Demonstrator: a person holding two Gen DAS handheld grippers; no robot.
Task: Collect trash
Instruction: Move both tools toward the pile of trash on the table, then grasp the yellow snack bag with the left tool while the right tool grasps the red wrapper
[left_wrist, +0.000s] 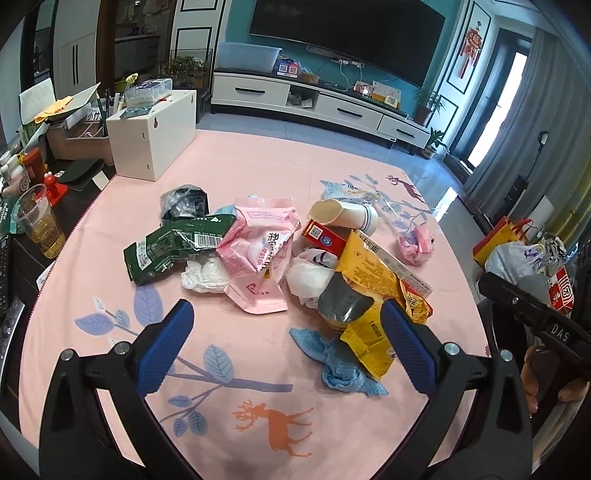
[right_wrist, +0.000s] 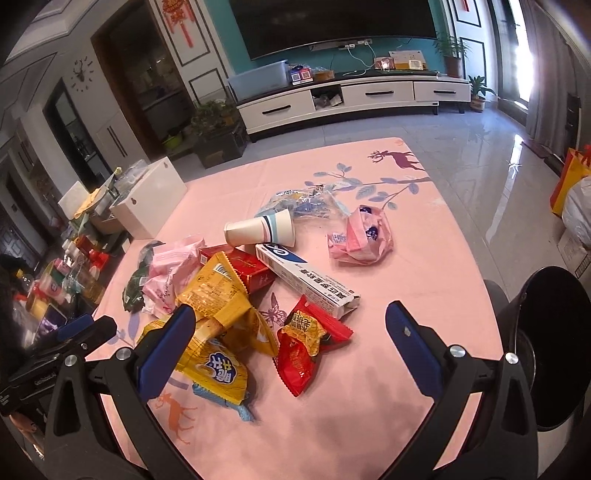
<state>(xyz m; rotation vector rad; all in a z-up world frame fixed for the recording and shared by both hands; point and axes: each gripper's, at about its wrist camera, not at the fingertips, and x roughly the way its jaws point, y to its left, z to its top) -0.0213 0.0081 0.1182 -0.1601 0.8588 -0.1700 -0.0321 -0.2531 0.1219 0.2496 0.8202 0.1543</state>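
Pink tablecloth (left_wrist: 258, 177) holds piled wrappers (right_wrist: 221, 295); left claw (left_wrist: 288, 343) and right claw (right_wrist: 291, 347) gape, empty.

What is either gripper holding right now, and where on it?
Nothing. The left gripper and right gripper are both open above the trash pile, gripping nothing.

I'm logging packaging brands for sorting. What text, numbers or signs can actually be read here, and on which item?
"DAS": white letters on the right gripper body, seen from the left wrist.
"小竹": paper label in the clutter left of the table.
Barcode with digits too small to read: green wrapper.
QR code, unreadable: red box.
Chinese print on the toothpaste box, pink bag and yellow bag: too blurred to quote reliably.
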